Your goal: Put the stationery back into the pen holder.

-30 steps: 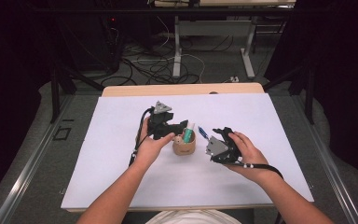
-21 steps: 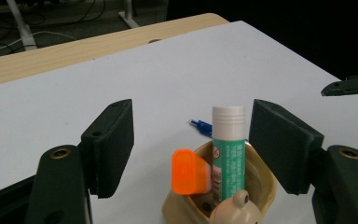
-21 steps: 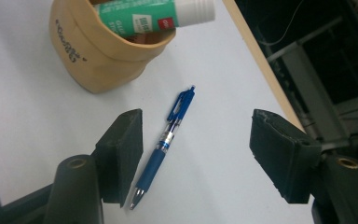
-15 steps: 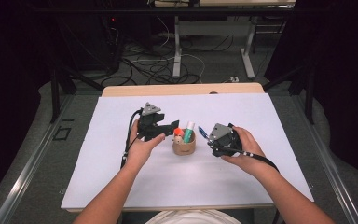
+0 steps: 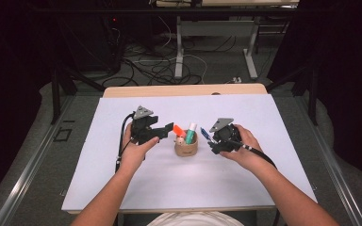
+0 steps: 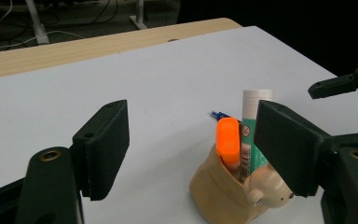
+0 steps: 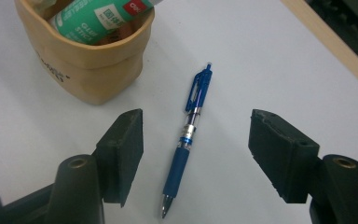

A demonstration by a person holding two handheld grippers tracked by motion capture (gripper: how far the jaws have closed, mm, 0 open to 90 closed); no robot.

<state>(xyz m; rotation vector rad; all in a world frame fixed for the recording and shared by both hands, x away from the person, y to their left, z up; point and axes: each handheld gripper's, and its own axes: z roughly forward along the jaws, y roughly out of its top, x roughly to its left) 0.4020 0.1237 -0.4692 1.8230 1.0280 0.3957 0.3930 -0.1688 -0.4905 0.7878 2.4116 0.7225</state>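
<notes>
A tan cup point(image 5: 186, 147) stands mid-table with an orange marker point(image 5: 179, 129) and a green-and-white glue stick point(image 5: 192, 130) upright in it. My left gripper point(image 5: 166, 131) hovers just left of the cup, open; its jaws have just been opening, with nothing between the pads. The left gripper view shows the cup point(image 6: 223, 196), marker point(image 6: 228, 142) and glue stick point(image 6: 254, 135) ahead of its jaws. A blue pen point(image 7: 189, 140) lies on the sheet right of the cup point(image 7: 88, 70). My right gripper point(image 7: 196, 154) is open, its jaws on either side of the pen without touching it.
A white sheet point(image 5: 122, 188) covers the table, with a strip of bare wood point(image 5: 184, 90) along its far edge. Cables and desk legs lie on the floor beyond. My right gripper's jaw tips point(image 6: 340, 86) show at the right of the left gripper view.
My left gripper has drawn away to the left from above the cup and its jaws have widened. My right gripper has shifted a little toward the far side, over the pen.
</notes>
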